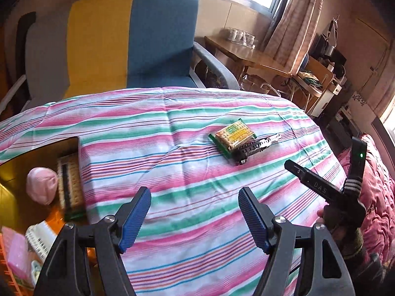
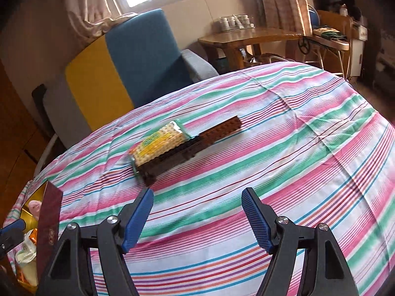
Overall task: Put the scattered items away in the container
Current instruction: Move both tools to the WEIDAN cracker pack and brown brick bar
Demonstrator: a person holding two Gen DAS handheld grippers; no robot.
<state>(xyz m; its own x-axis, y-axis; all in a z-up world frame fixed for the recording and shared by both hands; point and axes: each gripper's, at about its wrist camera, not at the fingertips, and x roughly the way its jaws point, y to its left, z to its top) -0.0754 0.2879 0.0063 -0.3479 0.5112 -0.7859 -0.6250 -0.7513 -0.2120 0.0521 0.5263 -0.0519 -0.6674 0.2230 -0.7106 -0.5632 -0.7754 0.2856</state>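
A cracker packet (image 1: 233, 135) with green ends lies on the striped bedspread (image 1: 172, 162), resting against a dark brown toy brick bar (image 1: 259, 145). Both show in the right wrist view too, the packet (image 2: 159, 144) on top of the bar (image 2: 212, 133). The gold-lined container (image 1: 32, 157) sits at the left edge and holds a pink ball (image 1: 40, 188), another cracker packet (image 1: 70, 192) and other items. My left gripper (image 1: 195, 219) is open and empty beside the container. My right gripper (image 2: 197, 218) is open and empty, short of the packet.
A yellow and blue armchair (image 1: 130, 37) stands behind the bed. A wooden table (image 2: 246, 37) with cups is at the back right. The right tool's body (image 1: 345, 197) shows at the right of the left wrist view. The container's red wall (image 2: 50, 212) is at lower left.
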